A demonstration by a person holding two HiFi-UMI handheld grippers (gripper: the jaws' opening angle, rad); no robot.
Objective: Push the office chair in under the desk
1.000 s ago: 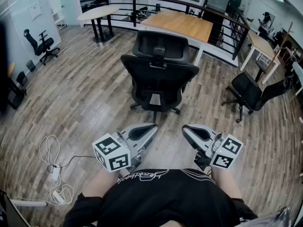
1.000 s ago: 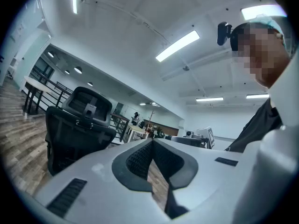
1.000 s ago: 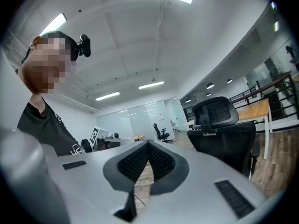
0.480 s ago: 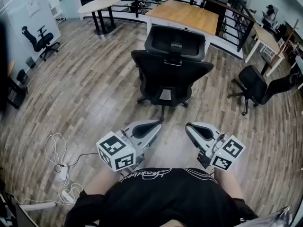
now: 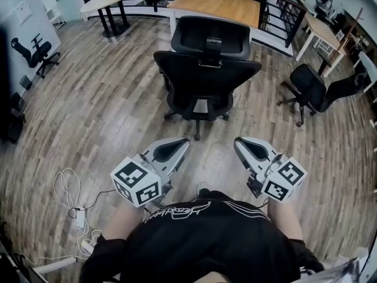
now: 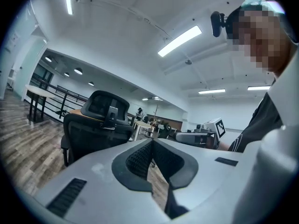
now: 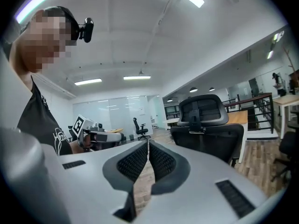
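A black office chair (image 5: 203,75) stands on the wood floor with its back toward me, in front of a wooden desk (image 5: 218,6). It also shows in the left gripper view as the chair (image 6: 96,125) and in the right gripper view as the chair (image 7: 208,125). My left gripper (image 5: 184,141) is held low, short of the chair, jaws shut and empty. My right gripper (image 5: 239,141) sits beside it, also shut on nothing. Neither touches the chair.
A second black chair (image 5: 312,90) stands at the right near a white desk (image 5: 321,28). Another chair (image 5: 32,52) is far left. A round table (image 5: 106,2) stands at the back left. White cables (image 5: 70,208) lie on the floor at my left. A black railing runs behind the desk.
The view has shifted and the chair now lies a little closer. Both grippers stay shut and keep their place in front of me.
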